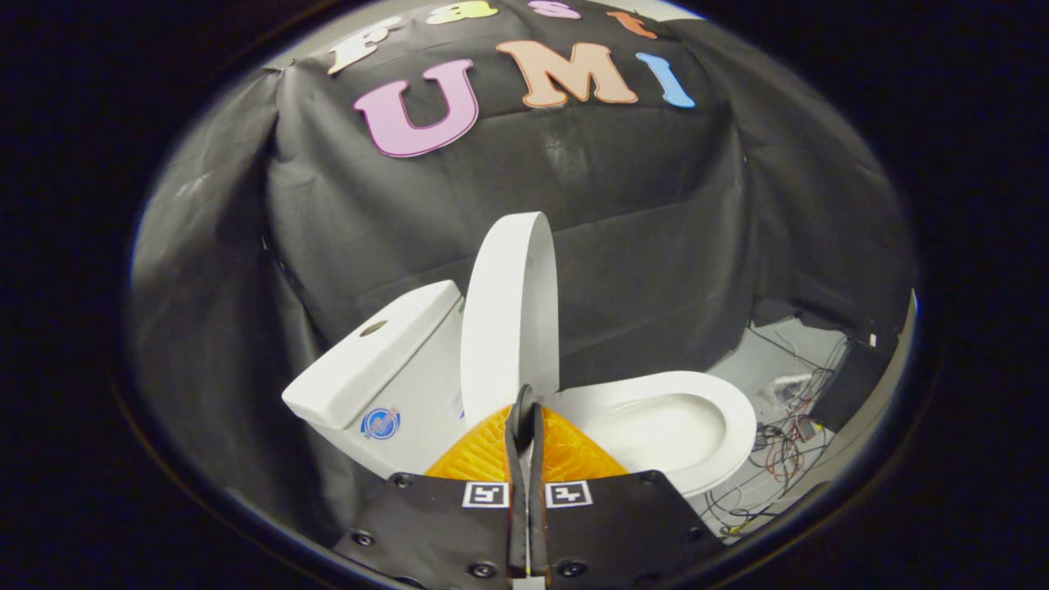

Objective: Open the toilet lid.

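Observation:
A white toilet stands ahead of me, seen from its side. Its lid [510,315] stands raised, close to upright, just right of the tank [373,352]. The seat ring [713,401] and open bowl [664,430] lie to the right of the lid. My gripper [525,403] is shut, the two fingers pressed together with nothing between them. The fingertips sit just in front of the lid's lower edge; whether they touch it I cannot tell.
Black cloth walls close the booth behind and to both sides of the toilet. A tangle of cables [778,459] and a dark box [848,381] lie on the grey floor beyond the bowl at the right.

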Available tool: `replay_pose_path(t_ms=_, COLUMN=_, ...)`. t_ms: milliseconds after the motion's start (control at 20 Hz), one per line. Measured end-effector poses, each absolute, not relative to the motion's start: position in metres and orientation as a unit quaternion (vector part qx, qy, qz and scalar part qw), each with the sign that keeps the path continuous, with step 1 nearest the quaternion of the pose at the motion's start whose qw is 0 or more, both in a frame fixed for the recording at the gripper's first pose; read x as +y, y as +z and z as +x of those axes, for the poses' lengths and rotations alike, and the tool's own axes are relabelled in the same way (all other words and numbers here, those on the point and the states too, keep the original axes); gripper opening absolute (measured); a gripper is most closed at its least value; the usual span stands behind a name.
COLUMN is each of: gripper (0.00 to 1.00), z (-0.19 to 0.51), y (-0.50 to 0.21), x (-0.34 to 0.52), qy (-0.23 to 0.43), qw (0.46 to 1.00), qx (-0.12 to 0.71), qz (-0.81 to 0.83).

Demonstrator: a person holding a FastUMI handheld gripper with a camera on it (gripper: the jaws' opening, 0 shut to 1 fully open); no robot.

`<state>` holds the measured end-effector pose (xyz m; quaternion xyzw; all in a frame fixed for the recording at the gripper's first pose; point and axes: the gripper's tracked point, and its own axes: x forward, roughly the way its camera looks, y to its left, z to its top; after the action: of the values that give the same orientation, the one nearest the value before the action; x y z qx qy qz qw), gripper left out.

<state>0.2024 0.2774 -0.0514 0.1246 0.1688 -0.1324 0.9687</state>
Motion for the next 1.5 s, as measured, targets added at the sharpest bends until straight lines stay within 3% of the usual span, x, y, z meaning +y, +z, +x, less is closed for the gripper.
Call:
replay_pose_path(t_ms=1200, gripper=0.02, z=0.244, y=-0.045, x=0.378, qy=-0.132, qw=0.977, qx=0.167, qz=-0.028)
replay_pose_path(t_ms=1500, gripper=0.12, z=0.247, y=-0.042, x=0.382, qy=-0.125, qw=0.981, qx=0.148, qz=-0.012)
